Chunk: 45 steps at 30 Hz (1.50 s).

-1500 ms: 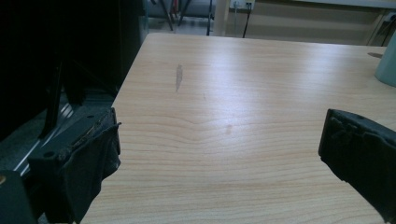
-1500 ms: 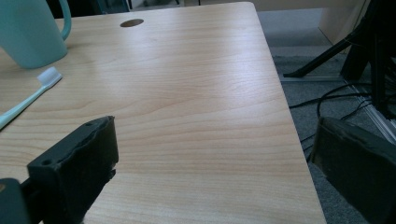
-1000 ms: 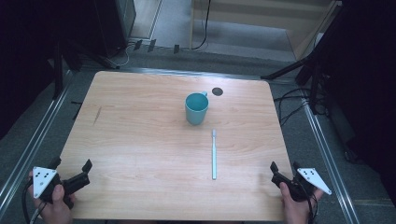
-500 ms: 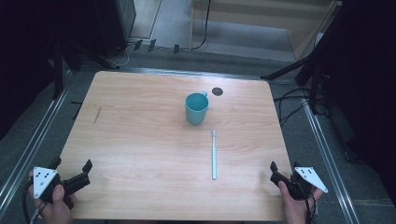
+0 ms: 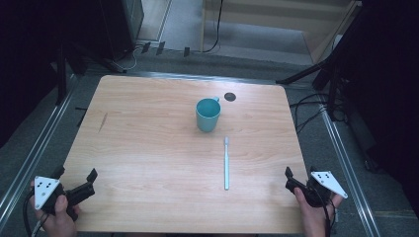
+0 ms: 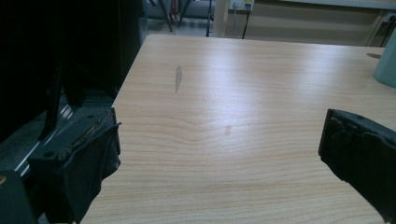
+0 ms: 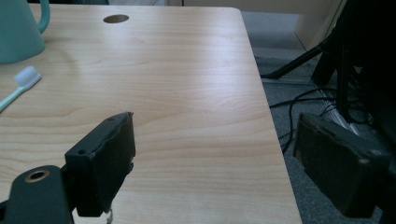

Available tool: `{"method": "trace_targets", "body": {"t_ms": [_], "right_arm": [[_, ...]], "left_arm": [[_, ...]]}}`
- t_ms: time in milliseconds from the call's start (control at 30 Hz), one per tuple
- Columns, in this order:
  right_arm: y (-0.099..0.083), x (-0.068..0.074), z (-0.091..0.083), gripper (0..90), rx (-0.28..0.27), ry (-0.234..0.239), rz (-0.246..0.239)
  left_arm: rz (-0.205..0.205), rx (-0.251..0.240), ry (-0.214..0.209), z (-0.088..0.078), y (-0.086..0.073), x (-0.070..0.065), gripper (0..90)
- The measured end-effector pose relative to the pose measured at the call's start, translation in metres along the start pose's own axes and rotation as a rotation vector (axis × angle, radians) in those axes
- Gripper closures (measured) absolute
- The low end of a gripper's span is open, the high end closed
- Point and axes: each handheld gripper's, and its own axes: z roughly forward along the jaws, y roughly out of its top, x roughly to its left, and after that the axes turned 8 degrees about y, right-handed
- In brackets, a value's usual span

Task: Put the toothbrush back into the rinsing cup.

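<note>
teal mug [image 5: 208,114] upright at table [image 5: 148,148] centre, toothbrush [image 5: 227,163] lying just at its 5 o'clock | my left gripper [image 5: 76,180] at 7 o'clock corner, jaws spread, empty | my right gripper [image 5: 295,178] at 5 o'clock corner, jaws apart, empty

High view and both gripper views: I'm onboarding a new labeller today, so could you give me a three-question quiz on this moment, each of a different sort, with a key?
1. True or false: the toothbrush is standing inside the teal mug.
2. Which corner of the table is the left gripper at? A) far left B) near left C) far right
3. Fill in: the jaws of the right gripper stand ____, with nothing between them.

Key:
1. False; it lies flat on the wood, just nearer the person than the mug, bristle end toward it.
2. B
3. open
</note>
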Motion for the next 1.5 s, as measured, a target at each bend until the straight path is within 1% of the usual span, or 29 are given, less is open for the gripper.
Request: {"method": "trace_targets", "body": {"t_ms": [133,267,333,400,433,633,667,700,767,800,833,900,967,1000,1033,1067,1100,1133,1167,1200,1233,1267,1300,1333,1367,1400,1433,1467,1500], "right_arm": [[0.007,0.002,0.000,12.8,0.004,0.003,-0.004],[0.014,0.003,0.001,12.8,0.025,0.008,-0.002],[0.019,0.004,0.002,12.8,0.046,0.026,0.005],[0.025,0.004,0.004,13.0,0.074,0.039,0.008],[0.030,0.006,0.005,13.0,0.099,0.034,0.006],[0.044,0.013,0.014,12.9,0.178,0.045,-0.002],[0.044,0.013,0.014,12.9,0.178,0.045,-0.002],[0.047,0.017,0.017,12.9,0.214,0.045,0.001],[0.051,0.020,0.021,12.8,0.243,0.044,0.004],[0.051,0.020,0.021,12.8,0.243,0.044,0.004],[0.054,0.023,0.024,12.7,0.276,0.048,0.006],[0.057,0.026,0.028,12.7,0.313,0.043,0.001],[0.060,0.029,0.032,12.7,0.345,0.044,0.007],[0.060,0.029,0.032,12.7,0.345,0.044,0.007],[0.063,0.031,0.037,12.8,0.375,0.050,0.016],[0.063,0.031,0.037,12.8,0.375,0.050,0.016],[0.066,0.032,0.040,13.1,0.392,0.058,0.025],[0.068,0.033,0.041,14.7,0.402,0.047,0.024],[0.069,0.033,0.043,19.4,0.410,0.041,0.026],[0.071,0.033,0.044,23.6,0.415,0.049,0.049],[0.073,0.032,0.046,25.2,0.417,0.063,0.068],[0.074,0.033,0.047,28.0,0.423,0.062,0.084],[0.075,0.034,0.049,29.8,0.436,0.057,0.090],[0.076,0.035,0.051,30.7,0.454,0.052,0.079],[0.078,0.036,0.053,32.6,0.473,0.043,0.056],[0.079,0.038,0.055,34.4,0.500,0.025,0.030],[0.081,0.040,0.057,35.9,0.530,0.019,0.013],[0.081,0.040,0.057,35.9,0.530,0.019,0.013],[0.085,0.043,0.061,36.0,0.568,0.032,0.018]], "left_arm": [[-0.005,0.000,-0.001,0.000,0.000,0.000,0.0],[-0.003,0.000,-0.001,0.000,0.000,0.000,0.0],[-0.005,-0.001,-0.002,0.000,0.000,0.000,0.0],[-0.008,0.000,-0.001,0.000,0.000,0.001,0.0],[-0.009,0.000,-0.001,0.000,0.000,0.001,0.0],[-0.014,0.001,-0.005,0.000,0.000,0.001,0.0],[-0.014,0.001,-0.005,0.000,0.000,0.001,0.0],[-0.017,0.002,-0.006,0.000,0.000,0.002,0.0],[-0.021,0.004,-0.007,0.000,0.000,0.002,0.0],[-0.021,0.004,-0.007,0.000,0.000,0.002,0.0],[-0.024,0.002,-0.008,0.000,0.000,0.002,0.0],[-0.024,0.002,-0.008,0.000,0.000,0.003,0.0],[-0.026,0.002,-0.009,0.000,0.000,0.003,0.0],[-0.026,0.002,-0.009,0.000,0.000,0.003,0.0],[-0.028,0.003,-0.008,0.000,0.000,0.003,0.0],[-0.028,0.003,-0.008,0.000,0.000,0.003,0.0],[-0.029,0.005,-0.010,0.000,0.000,0.003,0.0],[-0.031,0.004,-0.010,0.000,0.000,0.003,0.0],[-0.032,0.004,-0.011,0.000,0.000,0.003,0.0],[-0.032,0.005,-0.011,0.001,0.000,0.004,0.0],[-0.034,0.005,-0.012,0.001,0.000,0.004,0.0],[-0.038,0.004,-0.011,0.001,0.000,0.004,0.0],[-0.038,0.004,-0.011,0.001,0.000,0.004,0.0],[-0.038,0.004,-0.011,0.001,0.000,0.004,0.0],[-0.039,0.004,-0.011,0.001,0.000,0.004,0.0],[-0.038,0.005,-0.012,0.001,0.000,0.004,0.0],[-0.038,0.006,-0.012,0.001,0.000,0.004,0.0],[-0.038,0.006,-0.012,0.001,0.000,0.004,0.0],[-0.038,0.005,-0.012,0.001,0.000,0.004,0.0]]}}
